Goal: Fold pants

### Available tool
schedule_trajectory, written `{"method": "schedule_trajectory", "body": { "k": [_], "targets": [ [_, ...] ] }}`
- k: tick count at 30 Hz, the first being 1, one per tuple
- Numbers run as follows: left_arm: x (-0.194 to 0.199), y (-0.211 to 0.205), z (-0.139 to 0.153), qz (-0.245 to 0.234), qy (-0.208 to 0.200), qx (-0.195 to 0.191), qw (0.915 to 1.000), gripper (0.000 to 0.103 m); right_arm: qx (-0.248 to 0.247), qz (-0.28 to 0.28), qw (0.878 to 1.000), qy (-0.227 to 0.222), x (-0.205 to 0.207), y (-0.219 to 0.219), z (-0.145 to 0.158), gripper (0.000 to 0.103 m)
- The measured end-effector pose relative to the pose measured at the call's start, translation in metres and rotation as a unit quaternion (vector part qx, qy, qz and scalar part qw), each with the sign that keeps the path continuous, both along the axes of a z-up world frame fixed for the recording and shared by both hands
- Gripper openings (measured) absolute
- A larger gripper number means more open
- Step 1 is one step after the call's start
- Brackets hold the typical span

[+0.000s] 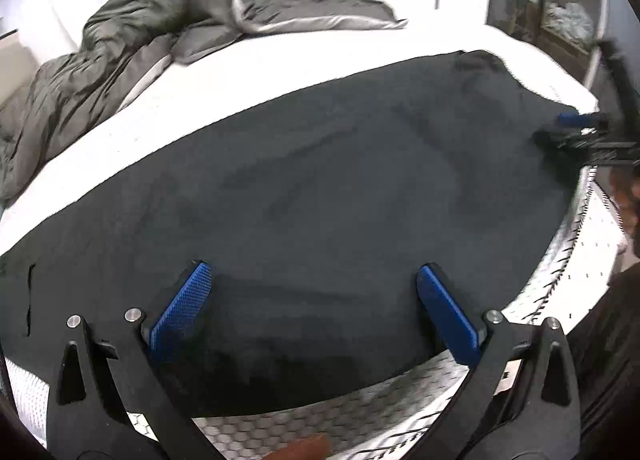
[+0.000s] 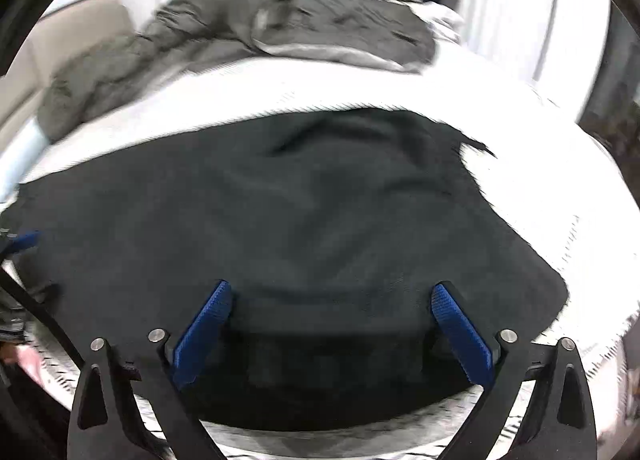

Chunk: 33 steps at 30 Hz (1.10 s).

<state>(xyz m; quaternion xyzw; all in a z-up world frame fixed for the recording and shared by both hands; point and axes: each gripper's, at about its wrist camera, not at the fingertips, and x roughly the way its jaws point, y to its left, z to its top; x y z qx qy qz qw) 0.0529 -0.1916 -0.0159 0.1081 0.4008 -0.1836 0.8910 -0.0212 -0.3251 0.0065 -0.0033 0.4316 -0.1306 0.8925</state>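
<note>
Pants (image 1: pixel 320 199) lie spread flat across the near part of the white mattress (image 1: pixel 280 71), a dark slab running from about nine o'clock to two o'clock in your left wrist view, with the near edge hanging close to the mattress's quilted side. A rumpled grey duvet (image 1: pixel 120 43) sits well apart at ten to twelve o'clock.

Your left gripper (image 1: pixel 314 292) stands wide apart, its blue pads (image 1: pixel 182 308) clear of each other with only flat cloth showing between and beyond them; it holds nothing. Your right gripper (image 2: pixel 332 308) is likewise spread wide over the cloth and empty; whether its tips brush the fabric you cannot tell from the blur. In the left view it shows at three o'clock, by the far end of the garment.

By my reading you are at the start of a fold: the pants look laid out and smoothed, no edge is lifted yet, and both tools hover near the front edge.

Next, you would likely bring each tool down onto that near edge, one toward each end, pinch a single clean layer, and carry it over to the far edge at twelve o'clock. Watch that you catch the cloth alone and not the mattress cover beneath.
</note>
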Motion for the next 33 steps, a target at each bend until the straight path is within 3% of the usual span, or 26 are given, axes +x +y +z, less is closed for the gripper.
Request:
{"method": "schedule_trajectory", "body": {
  "k": [2, 5, 11, 14, 19, 20, 21, 22, 23, 26, 30, 33],
  "targets": [
    [0.000, -0.007, 0.002, -0.007, 0.000, 0.002, 1.0000, 0.103, -0.017, -0.020, 0.999, 0.022, -0.005, -0.011, -0.008, 0.092],
    [0.001, -0.015, 0.001, -0.013, -0.001, 0.009, 0.9999, 0.103, 0.018, -0.049, 0.999, 0.012, -0.020, -0.036, -0.005, 0.088],
    [0.003, -0.022, -0.012, -0.024, 0.013, 0.027, 0.9993, 0.103, 0.095, -0.060, 0.990, -0.086, -0.017, -0.067, 0.036, 0.086],
    [0.004, -0.022, -0.016, -0.026, 0.016, 0.026, 0.9992, 0.103, 0.084, -0.066, 0.991, -0.082, 0.016, -0.076, 0.046, 0.086],
    [0.005, -0.020, -0.022, -0.029, 0.019, 0.021, 0.9992, 0.103, 0.022, -0.076, 0.997, -0.021, 0.084, -0.092, 0.033, 0.086],
    [0.005, -0.020, -0.022, -0.031, 0.019, 0.021, 0.9991, 0.103, 0.016, -0.080, 0.997, -0.009, 0.094, -0.095, 0.028, 0.074],
    [0.005, -0.019, -0.023, -0.034, 0.019, 0.020, 0.9991, 0.103, 0.012, -0.084, 0.996, 0.002, 0.102, -0.102, 0.022, 0.052],
    [0.006, -0.018, -0.024, -0.036, 0.021, 0.018, 0.9990, 0.103, 0.022, -0.082, 0.996, 0.012, 0.109, -0.106, 0.018, 0.037],
    [0.007, -0.017, -0.025, -0.037, 0.023, 0.016, 0.9989, 0.103, 0.042, -0.082, 0.996, 0.018, 0.114, -0.111, 0.015, 0.037],
    [0.009, -0.016, -0.026, -0.038, 0.028, 0.013, 0.9988, 0.103, 0.028, -0.085, 0.996, -0.006, 0.121, -0.113, 0.020, 0.039],
    [0.008, -0.017, -0.020, -0.034, 0.024, 0.019, 0.9989, 0.103, 0.033, -0.096, 0.995, -0.005, 0.110, -0.110, 0.026, 0.055],
    [0.006, -0.017, -0.011, -0.029, 0.015, 0.005, 0.9995, 0.103, 0.063, -0.097, 0.992, -0.048, 0.062, -0.108, 0.049, 0.075]
  ]
}}
